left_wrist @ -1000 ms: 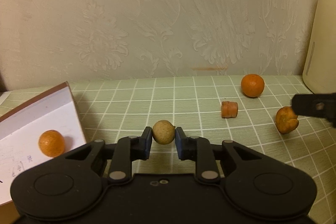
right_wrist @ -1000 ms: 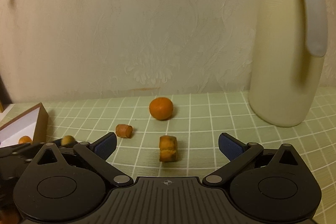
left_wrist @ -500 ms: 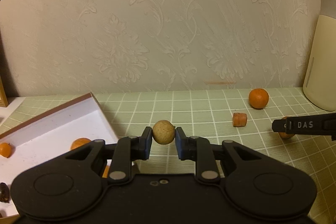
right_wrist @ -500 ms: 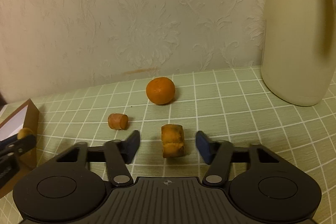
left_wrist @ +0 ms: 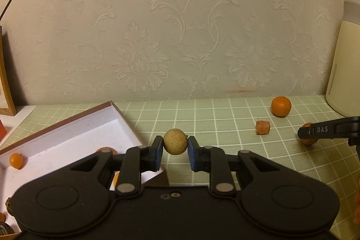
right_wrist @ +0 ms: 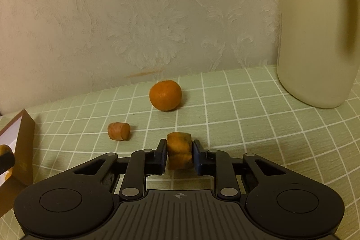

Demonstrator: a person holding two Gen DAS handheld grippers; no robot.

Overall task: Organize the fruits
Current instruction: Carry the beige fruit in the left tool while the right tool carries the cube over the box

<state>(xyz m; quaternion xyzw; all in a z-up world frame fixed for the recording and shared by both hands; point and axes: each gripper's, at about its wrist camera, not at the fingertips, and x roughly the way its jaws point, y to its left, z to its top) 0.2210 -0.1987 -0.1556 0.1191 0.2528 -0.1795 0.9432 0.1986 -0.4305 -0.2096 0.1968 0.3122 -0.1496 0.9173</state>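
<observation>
My left gripper (left_wrist: 175, 151) is shut on a round tan fruit (left_wrist: 175, 143), held in the air above the near right corner of the white box (left_wrist: 67, 138). A small orange fruit (left_wrist: 16, 160) lies in the box, and others there are partly hidden by the gripper body. My right gripper (right_wrist: 179, 155) is shut on a brownish-orange fruit chunk (right_wrist: 178, 141), low over the checked green tablecloth. In the left wrist view one of its fingers (left_wrist: 326, 129) covers that chunk (left_wrist: 307, 141). A mandarin (right_wrist: 165, 95) and a small orange stub (right_wrist: 118, 131) lie beyond it.
A tall cream jug (right_wrist: 315, 26) stands at the back right against the patterned wall. The box's brown side (right_wrist: 24, 145) is at the left edge of the right wrist view. A wooden frame (left_wrist: 5, 82) leans at the far left.
The right gripper's jaws swung in from wide open and closed on the chunk. The left gripper rose and shifted toward the box with the tan fruit still held.
</observation>
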